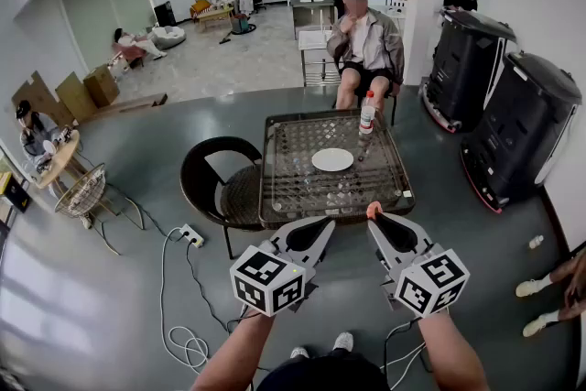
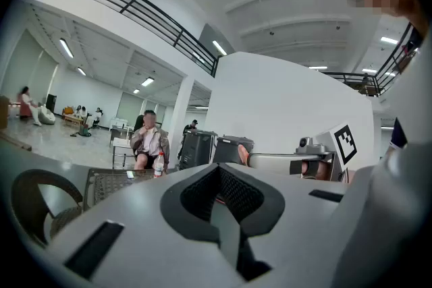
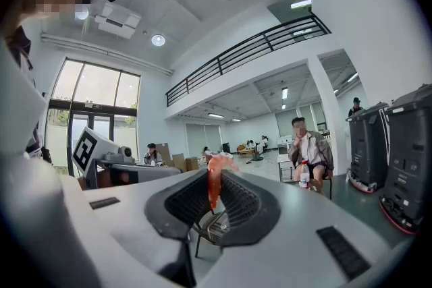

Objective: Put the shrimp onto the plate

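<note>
An orange shrimp (image 1: 373, 210) (image 3: 214, 180) sticks up from between the tips of my right gripper (image 1: 378, 220) (image 3: 214, 202), which is shut on it. It hangs over the floor just short of the table's near edge. The white plate (image 1: 331, 159) lies bare in the middle of the glass-topped table (image 1: 284, 197). My left gripper (image 1: 322, 226) (image 2: 219, 195) sits beside the right one at the same height, shut with nothing in it. From the left gripper view, the right gripper (image 2: 283, 160) shows to the side with the shrimp's tip (image 2: 241, 155).
A plastic bottle (image 1: 367, 113) stands at the table's far edge, in front of a seated person (image 1: 366, 50). A black round chair (image 1: 220, 179) is at the table's left. Two black machines (image 1: 526, 133) stand at the right. A power strip and cables (image 1: 192, 236) lie on the floor.
</note>
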Demonstrator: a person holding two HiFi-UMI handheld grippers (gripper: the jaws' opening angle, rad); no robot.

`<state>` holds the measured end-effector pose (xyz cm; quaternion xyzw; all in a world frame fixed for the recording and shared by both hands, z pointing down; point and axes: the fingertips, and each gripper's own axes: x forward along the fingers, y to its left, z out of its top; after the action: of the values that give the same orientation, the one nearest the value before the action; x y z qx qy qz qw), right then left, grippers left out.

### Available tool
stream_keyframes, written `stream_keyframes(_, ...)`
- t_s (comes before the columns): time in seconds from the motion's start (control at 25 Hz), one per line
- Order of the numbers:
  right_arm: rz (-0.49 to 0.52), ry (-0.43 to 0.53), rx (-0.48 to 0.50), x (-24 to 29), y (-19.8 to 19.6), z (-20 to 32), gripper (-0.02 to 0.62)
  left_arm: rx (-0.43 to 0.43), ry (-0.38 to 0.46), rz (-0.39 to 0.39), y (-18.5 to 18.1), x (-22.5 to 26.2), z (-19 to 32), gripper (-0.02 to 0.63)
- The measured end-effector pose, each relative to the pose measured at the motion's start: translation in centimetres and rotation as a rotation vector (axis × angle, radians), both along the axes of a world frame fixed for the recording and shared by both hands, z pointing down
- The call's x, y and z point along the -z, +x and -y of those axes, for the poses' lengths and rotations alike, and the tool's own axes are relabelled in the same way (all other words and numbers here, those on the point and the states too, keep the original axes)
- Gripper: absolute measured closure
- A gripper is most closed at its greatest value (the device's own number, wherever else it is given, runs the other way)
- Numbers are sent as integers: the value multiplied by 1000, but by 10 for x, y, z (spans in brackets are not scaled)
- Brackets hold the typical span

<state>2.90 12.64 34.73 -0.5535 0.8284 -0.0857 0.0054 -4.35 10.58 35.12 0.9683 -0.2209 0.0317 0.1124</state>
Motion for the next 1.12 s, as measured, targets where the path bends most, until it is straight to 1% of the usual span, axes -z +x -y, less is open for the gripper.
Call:
stream_keyframes(0.4, 22, -13, 11, -2, 7, 12, 532, -4, -9, 19, 9, -2, 11, 598)
stream_keyframes(0.64, 24, -7, 26, -6, 20, 21, 534, 9, -15, 26, 22, -9, 19, 598)
stream_keyframes(0.92, 32, -4, 57, -10, 45, 35, 534, 47, 7, 36, 41, -9, 31, 598)
stream_keyframes(1.12, 52, -2, 70, -14, 58, 47, 534, 84, -2, 61, 45, -18, 42, 598)
